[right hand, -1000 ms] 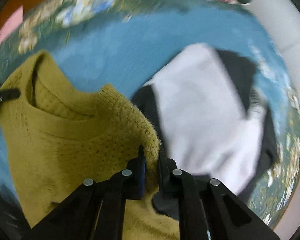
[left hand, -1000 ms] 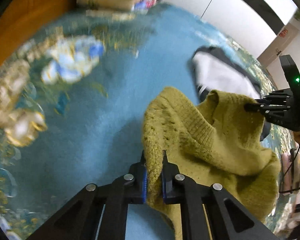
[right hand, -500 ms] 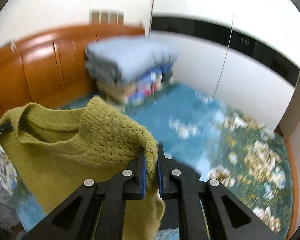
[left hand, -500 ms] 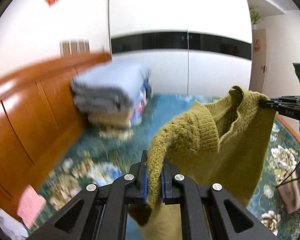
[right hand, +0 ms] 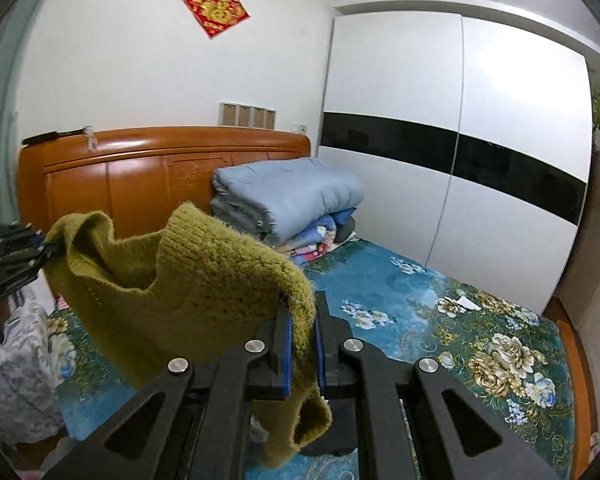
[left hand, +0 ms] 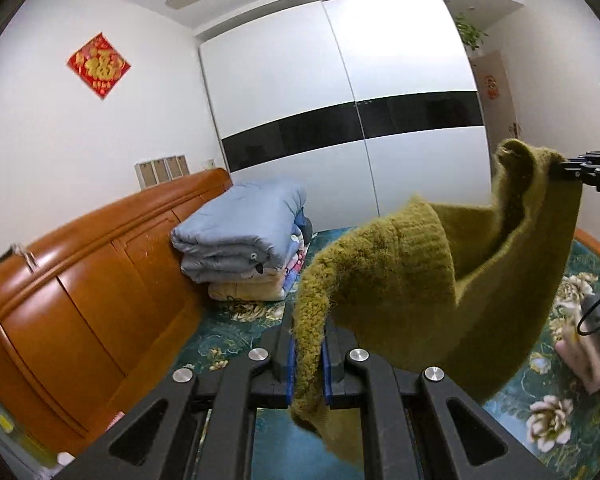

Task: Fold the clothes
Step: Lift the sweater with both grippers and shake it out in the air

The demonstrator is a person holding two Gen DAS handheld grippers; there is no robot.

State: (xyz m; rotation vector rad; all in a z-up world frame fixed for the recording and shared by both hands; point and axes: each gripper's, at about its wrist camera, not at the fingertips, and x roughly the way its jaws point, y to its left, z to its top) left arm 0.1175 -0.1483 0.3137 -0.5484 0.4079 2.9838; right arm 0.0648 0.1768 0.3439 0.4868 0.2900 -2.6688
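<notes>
Your left gripper [left hand: 307, 354] has its jaws clenched on a knitted edge of the olive-green sweater [left hand: 412, 276], the fabric pinched between the blue pads at the lower centre of the left wrist view. Your right gripper [right hand: 300, 350] is clamped the same way on another edge of the sweater [right hand: 188, 280], low in the centre of its own view. In the left wrist view the right gripper [left hand: 592, 176] shows at the right edge, its tips biting the far shoulder; in the right wrist view the left gripper [right hand: 16, 256] shows at the left edge doing likewise.

Between your two grips the sweater hangs in the air above the bed [right hand: 400, 292], its neck opening sagging open and the body drooping below the jaws.

Further out, the bed's teal floral cover fills the lower right of the right wrist view. A folded blue-grey quilt [right hand: 288, 196] sits on a stack of other bedding against the wooden headboard [right hand: 140, 184] at mid-frame. Behind stands a white wardrobe [right hand: 480, 120] with a black band, and a red paper decoration [right hand: 216, 8] hangs on the wall at upper left
</notes>
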